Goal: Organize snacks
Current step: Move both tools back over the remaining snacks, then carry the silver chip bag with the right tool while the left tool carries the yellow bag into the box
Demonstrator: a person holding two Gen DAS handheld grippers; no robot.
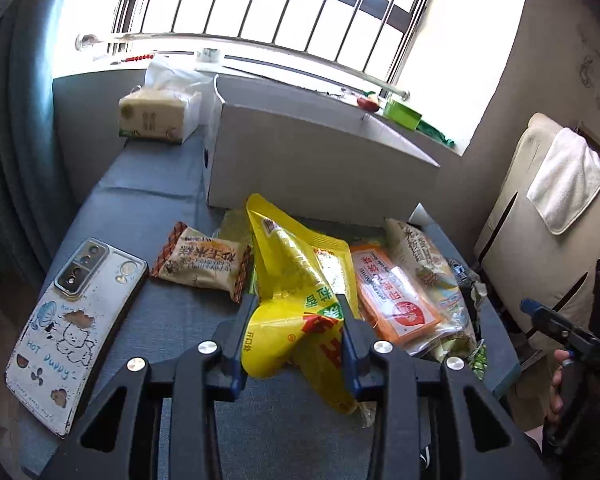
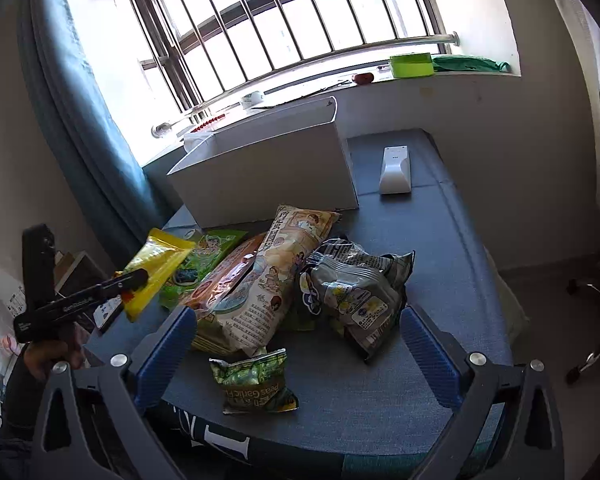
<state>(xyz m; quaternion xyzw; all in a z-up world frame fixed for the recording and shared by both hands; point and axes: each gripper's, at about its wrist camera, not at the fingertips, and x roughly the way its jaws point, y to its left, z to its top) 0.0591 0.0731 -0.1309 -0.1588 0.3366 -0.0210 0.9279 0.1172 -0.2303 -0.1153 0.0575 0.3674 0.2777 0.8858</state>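
Left tongs (image 1: 296, 320) clamped on yellow snack pouch (image 1: 300, 280) above blue tabletop (image 1: 148, 200), right tongs (image 2: 298, 336) wide open, empty, over green pea packet (image 2: 254, 380).

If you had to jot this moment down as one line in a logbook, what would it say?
left tool: shut on yellow snack bag, lifted | right tool: open, empty | snack pile: on table | white box: behind pile

Left gripper (image 1: 296, 316), lower centre of its view: black angular frame, blue ribbed finger pads (image 1: 350, 344), round silver screws. Right gripper (image 2: 298, 342), bottom of its view: dark grey frame, blue textured pads (image 2: 166, 354). The hand (image 2: 50, 354) at lower left shows a dark sleeve.
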